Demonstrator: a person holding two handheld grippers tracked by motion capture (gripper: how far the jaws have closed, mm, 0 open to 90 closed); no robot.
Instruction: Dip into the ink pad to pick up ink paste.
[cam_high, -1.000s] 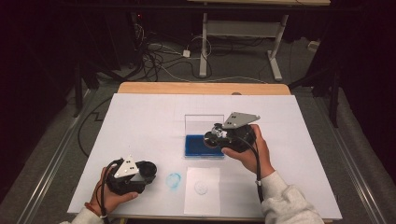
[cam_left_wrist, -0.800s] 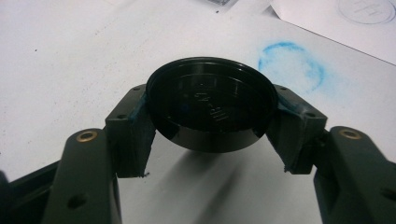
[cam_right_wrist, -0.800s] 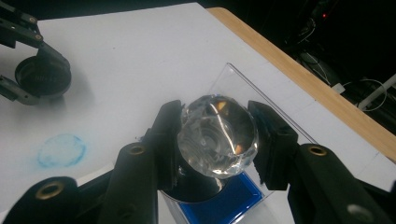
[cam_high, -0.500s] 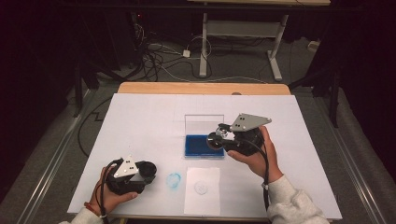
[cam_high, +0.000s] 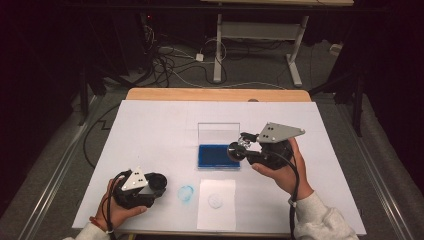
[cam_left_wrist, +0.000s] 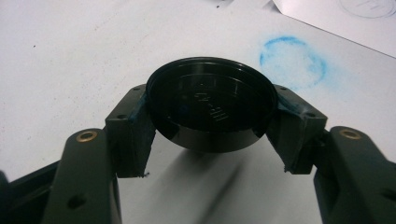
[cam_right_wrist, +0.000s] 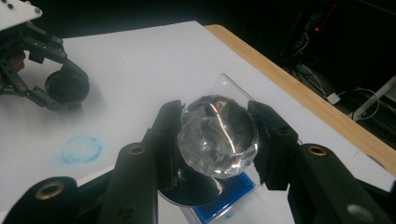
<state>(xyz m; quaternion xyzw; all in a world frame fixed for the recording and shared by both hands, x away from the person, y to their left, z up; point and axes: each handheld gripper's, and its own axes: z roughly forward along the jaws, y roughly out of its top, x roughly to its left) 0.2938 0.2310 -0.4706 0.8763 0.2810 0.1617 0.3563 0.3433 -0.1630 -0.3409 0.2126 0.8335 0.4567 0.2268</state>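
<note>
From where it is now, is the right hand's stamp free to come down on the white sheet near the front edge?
Probably yes. The right tongs hold the clear-handled stamp above the blue ink pad; the white sheet lies just in front, nothing on it, and the left tongs sit off to its side.

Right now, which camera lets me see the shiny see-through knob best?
The right gripper view: the clear knob sits close up between that gripper's black jaws, facets glinting, above the blue ink pad. The high view shows it tiny and dark in the right gripper.
</note>
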